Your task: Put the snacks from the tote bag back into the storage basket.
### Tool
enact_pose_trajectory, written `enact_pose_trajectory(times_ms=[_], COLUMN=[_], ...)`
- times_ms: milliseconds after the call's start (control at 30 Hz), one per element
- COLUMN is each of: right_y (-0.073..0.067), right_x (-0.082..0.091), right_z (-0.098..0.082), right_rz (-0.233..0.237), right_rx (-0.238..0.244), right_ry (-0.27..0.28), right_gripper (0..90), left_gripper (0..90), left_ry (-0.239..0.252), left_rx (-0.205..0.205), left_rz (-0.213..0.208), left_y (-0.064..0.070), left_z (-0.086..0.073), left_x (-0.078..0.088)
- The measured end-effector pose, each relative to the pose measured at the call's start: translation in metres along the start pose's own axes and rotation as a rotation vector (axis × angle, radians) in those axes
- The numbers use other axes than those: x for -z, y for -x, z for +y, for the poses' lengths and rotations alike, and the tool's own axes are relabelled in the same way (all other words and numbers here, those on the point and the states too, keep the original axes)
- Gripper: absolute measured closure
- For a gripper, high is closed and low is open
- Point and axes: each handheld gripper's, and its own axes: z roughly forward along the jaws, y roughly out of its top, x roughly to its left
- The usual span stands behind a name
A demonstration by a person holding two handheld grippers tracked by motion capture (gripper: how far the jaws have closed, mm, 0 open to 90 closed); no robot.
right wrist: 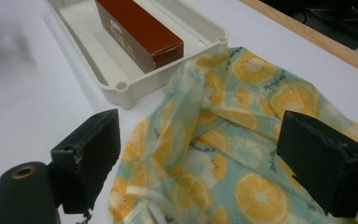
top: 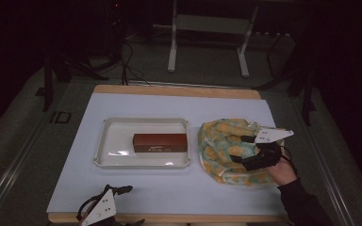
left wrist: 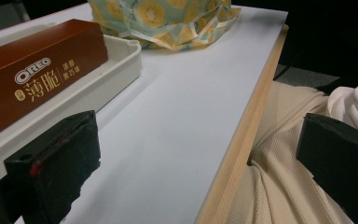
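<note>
Dim floor and metal stands surround a white-topped table (top: 169,188) with a wooden edge. On it lies a crumpled fruit-print fabric bag (top: 226,150), just right of a cream plastic tray (top: 118,160) holding a brown rectangular Oreo box (top: 160,142). The right gripper (top: 245,151) hovers over the bag, jaws wide apart. The left gripper (top: 122,205) waits at the near edge, jaws also apart. A shallow pinch could catch one layer and drag the bag against the tray. The left gripper view adds the box's lettering and a cream sleeve (left wrist: 279,186).
</note>
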Motion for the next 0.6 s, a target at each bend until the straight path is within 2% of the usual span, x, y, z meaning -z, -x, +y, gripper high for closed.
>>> enact_pose_trajectory(times_ms=[133, 300, 600], right_y=[-0.003, -0.006, -0.012], right_x=[0.011, 0.021, 0.028], right_z=[-0.015, -0.031, -0.051], right_rz=[-0.034, -0.064, -0.070], right_rx=[-0.002, -0.020, -0.032], right_ry=[0.005, 0.039, 0.041], right_gripper=[13.4, 13.4, 13.4], left_gripper=[0.0, 0.0, 0.0], left_ry=[0.000, -0.002, -0.003], left_rx=[0.001, 0.000, 0.002], left_rz=[0.000, -0.001, 0.000], left_y=[0.000, 0.000, 0.000], left_z=[0.000, 0.000, 0.000], left_x=[0.000, 0.000, -0.001])
